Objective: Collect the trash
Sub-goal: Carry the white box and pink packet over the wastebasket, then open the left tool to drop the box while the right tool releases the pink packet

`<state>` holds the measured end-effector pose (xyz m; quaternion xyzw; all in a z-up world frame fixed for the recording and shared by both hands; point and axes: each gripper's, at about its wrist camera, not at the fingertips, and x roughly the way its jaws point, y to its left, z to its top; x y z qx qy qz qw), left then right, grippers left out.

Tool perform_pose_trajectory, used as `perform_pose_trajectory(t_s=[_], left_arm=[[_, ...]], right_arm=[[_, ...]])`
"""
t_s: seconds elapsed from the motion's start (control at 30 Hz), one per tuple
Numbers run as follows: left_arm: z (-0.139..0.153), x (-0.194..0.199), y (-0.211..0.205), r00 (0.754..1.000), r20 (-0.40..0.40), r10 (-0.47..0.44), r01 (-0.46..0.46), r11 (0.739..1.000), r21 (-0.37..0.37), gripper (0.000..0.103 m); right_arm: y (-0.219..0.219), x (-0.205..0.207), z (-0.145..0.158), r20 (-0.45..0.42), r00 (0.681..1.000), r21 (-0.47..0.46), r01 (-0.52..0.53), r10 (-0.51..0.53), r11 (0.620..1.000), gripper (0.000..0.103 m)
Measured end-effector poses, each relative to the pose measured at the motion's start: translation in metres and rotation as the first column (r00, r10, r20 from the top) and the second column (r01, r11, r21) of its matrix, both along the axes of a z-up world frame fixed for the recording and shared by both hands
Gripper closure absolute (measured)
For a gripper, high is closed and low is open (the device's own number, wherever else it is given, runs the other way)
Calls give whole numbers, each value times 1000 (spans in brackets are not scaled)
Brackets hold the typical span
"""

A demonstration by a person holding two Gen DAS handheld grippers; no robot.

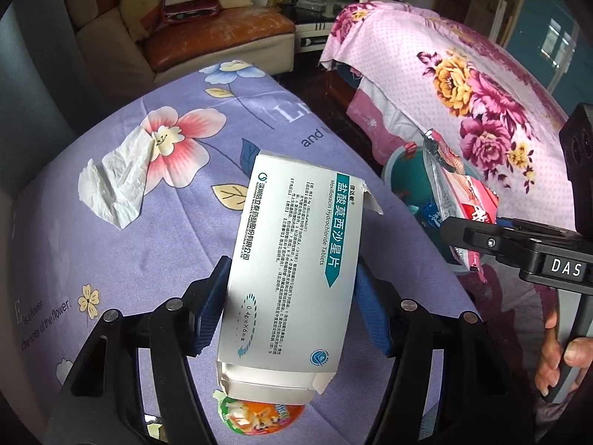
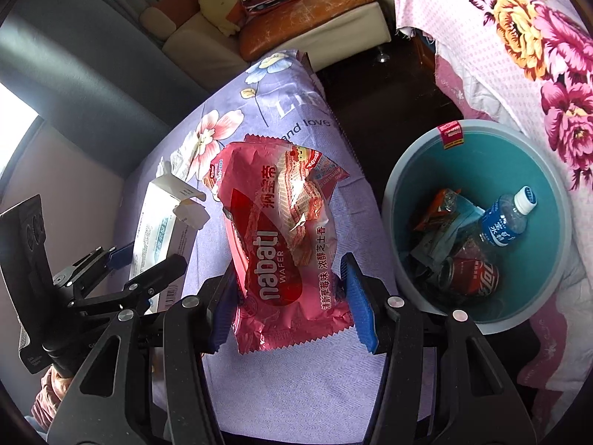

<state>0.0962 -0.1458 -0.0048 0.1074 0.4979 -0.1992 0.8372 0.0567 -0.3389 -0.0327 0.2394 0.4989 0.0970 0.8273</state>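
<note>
- Carry step: both pieces of trash are lifted off the purple floral surface (image 1: 111, 259).
- Left claw (image 1: 289, 296) pinches the white medicine box (image 1: 292, 259), held above the surface.
- Right claw (image 2: 291, 296) pinches the red wafer wrapper (image 2: 281, 244), just left of the teal bin (image 2: 481, 170).
- Next: swing each over the bin, then release.
- A crumpled tissue (image 1: 118, 181) is left on the far-left surface.

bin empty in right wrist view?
No, the teal bin already holds a water bottle, a red can and wrappers.
</note>
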Motion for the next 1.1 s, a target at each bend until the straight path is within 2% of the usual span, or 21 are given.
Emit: perform_pose_trajectory(t_s=[0.3, 0.5, 0.73, 0.83, 0.97, 1.1], left_arm=[[-9, -12, -76, 993, -37, -108, 107, 994, -14, 37], [-14, -20, -121, 983, -45, -176, 176, 984, 2, 37], [-27, -12, -162, 975, -81, -209, 212, 977, 25, 35], [-32, -8, -171, 974, -94, -205, 208, 978, 27, 30], [-39, -4, -173, 976, -109, -190, 194, 981, 29, 17], [-46, -1, -167, 978, -119, -169, 175, 984, 41, 13]], right_arm=[[-70, -30, -1, 16, 989, -13, 145, -145, 989, 51], [-120, -52, -19, -13, 967, -4, 253, -253, 968, 51], [-150, -62, -38, -44, 953, 16, 301, -300, 953, 51], [-155, -62, -43, -54, 951, 16, 304, -303, 952, 51], [-160, -60, -49, -64, 950, 20, 306, -304, 952, 51], [-160, -58, -55, -78, 951, 24, 303, -301, 953, 51]])
